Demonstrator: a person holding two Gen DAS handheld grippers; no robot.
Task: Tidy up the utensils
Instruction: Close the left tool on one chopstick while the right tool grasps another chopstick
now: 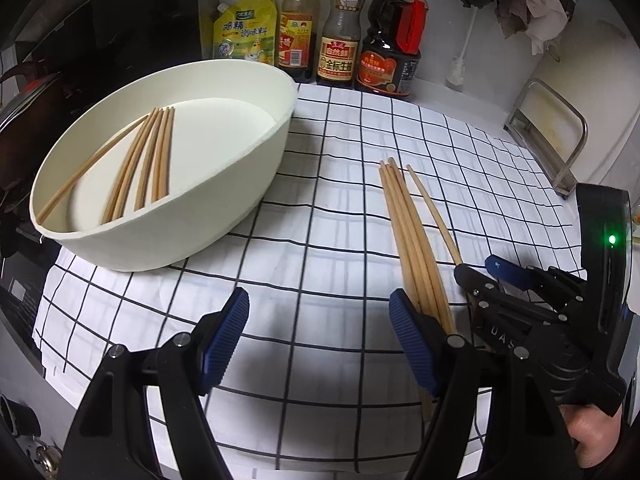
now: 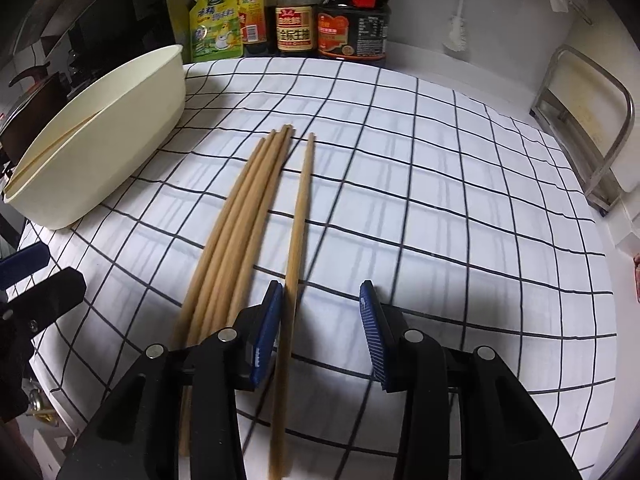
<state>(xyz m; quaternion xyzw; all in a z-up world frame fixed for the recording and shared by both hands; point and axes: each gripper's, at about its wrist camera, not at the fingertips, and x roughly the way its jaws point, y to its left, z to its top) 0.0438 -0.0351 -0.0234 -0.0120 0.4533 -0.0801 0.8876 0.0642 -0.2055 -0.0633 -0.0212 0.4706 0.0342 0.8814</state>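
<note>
Now: right gripper fingers apart, straddling lone chopstick beside bundle. Light, stiff, prone to roll; pinch mid-shaft. Left gripper fingers apart.

Matt wood chopsticks; smooth matt plastic tub; creased cloth w/ grid.

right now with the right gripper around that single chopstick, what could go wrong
The right gripper is open with the single chopstick hard against its left pad, so closing may pinch it off-centre and let it swivel. That finger also sits beside the chopstick bundle and could scatter it. The left gripper hovers close by; they might collide.
</note>
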